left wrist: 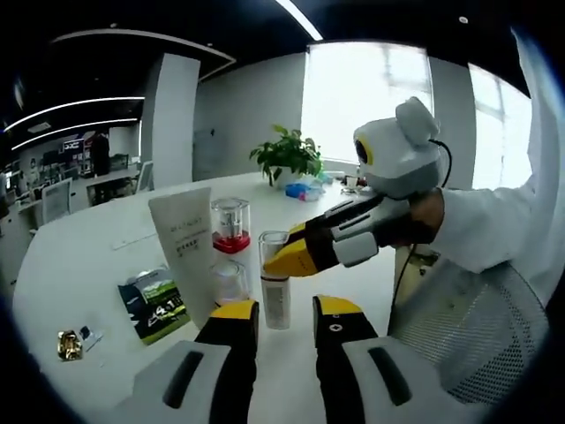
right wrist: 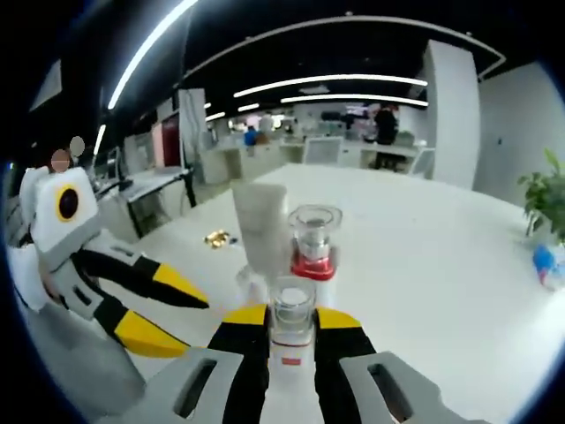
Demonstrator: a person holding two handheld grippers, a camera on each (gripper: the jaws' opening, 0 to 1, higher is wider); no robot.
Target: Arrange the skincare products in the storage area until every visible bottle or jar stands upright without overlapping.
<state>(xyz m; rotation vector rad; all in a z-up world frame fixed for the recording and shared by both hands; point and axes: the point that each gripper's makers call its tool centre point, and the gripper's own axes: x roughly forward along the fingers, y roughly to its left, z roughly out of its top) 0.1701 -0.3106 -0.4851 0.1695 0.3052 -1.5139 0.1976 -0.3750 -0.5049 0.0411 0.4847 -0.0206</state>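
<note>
A slim clear bottle (left wrist: 276, 296) (right wrist: 291, 325) with a transparent cap stands upright on the white table (left wrist: 79, 256), and my right gripper (right wrist: 293, 318) (left wrist: 275, 256) is shut on it near the top. Just behind it stand a white tube (left wrist: 188, 247) (right wrist: 260, 219), a clear jar with a red base (left wrist: 230, 225) (right wrist: 314, 240) and a small clear jar (left wrist: 229, 281) (right wrist: 251, 284). My left gripper (left wrist: 287, 311) (right wrist: 194, 327) is open, with nothing between its fingers, close in front of the slim bottle.
A green sachet (left wrist: 155, 305) lies flat left of the tube, and a small gold packet (left wrist: 69, 344) (right wrist: 216, 238) lies further out. A potted plant (left wrist: 287, 155) stands at the table's far side. A person's white sleeve (left wrist: 494, 230) holds the right gripper.
</note>
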